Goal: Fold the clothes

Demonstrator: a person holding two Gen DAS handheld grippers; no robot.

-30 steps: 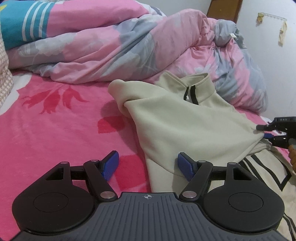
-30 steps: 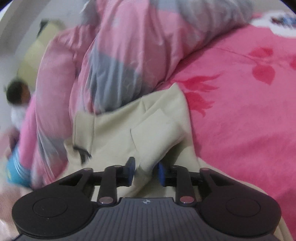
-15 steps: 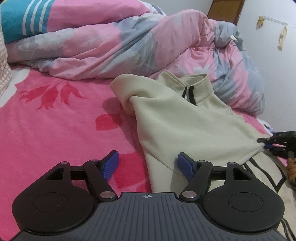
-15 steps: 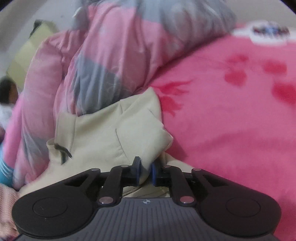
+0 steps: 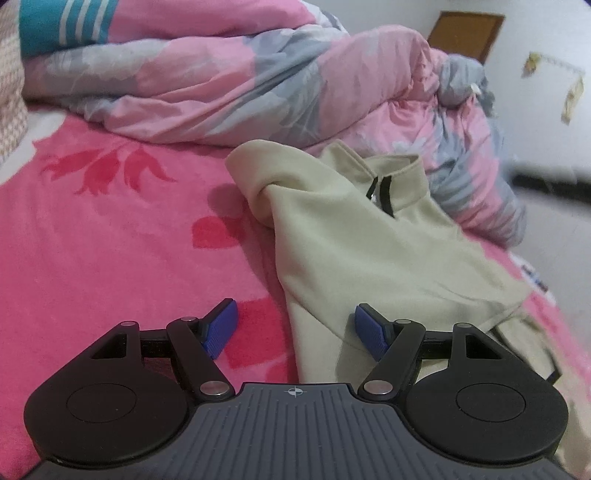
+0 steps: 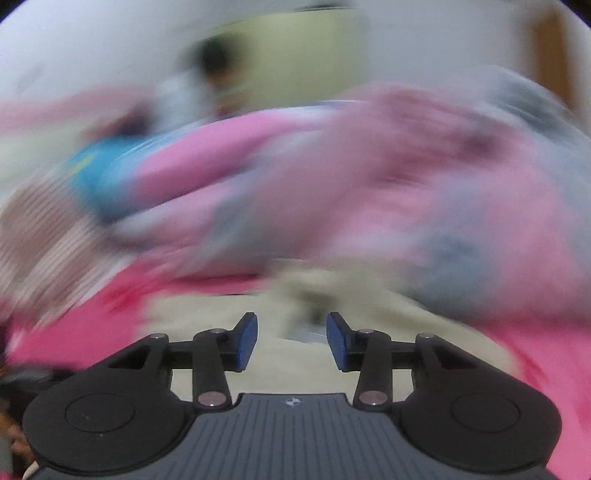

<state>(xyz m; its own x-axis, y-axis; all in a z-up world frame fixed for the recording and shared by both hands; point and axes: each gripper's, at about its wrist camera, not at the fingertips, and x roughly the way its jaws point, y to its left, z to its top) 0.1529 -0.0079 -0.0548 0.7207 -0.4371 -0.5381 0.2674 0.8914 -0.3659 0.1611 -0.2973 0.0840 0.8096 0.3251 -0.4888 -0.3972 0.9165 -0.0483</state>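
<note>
A beige zip-neck sweatshirt (image 5: 369, 243) lies partly folded on the pink bed, collar toward the duvet, one sleeve folded across its body. My left gripper (image 5: 295, 326) hovers open over its near left edge, blue pads apart, nothing between them. In the right wrist view the picture is smeared by fast motion. My right gripper (image 6: 291, 339) is above the blurred beige sweatshirt (image 6: 303, 295); its jaws are opening and nothing is between the blue pads. A dark blurred streak at the right edge of the left wrist view may be the right tool.
A crumpled pink and grey duvet (image 5: 258, 81) is heaped along the far side of the bed. The pink flowered sheet (image 5: 110, 240) spreads to the left. A teal striped pillow (image 5: 62, 26) lies at far left. A white wall (image 5: 546, 122) stands at right.
My right gripper let go of the folded sleeve and swung quickly up and away, rolling as it went. The sleeve now rests on the sweatshirt. My left gripper stayed put.
</note>
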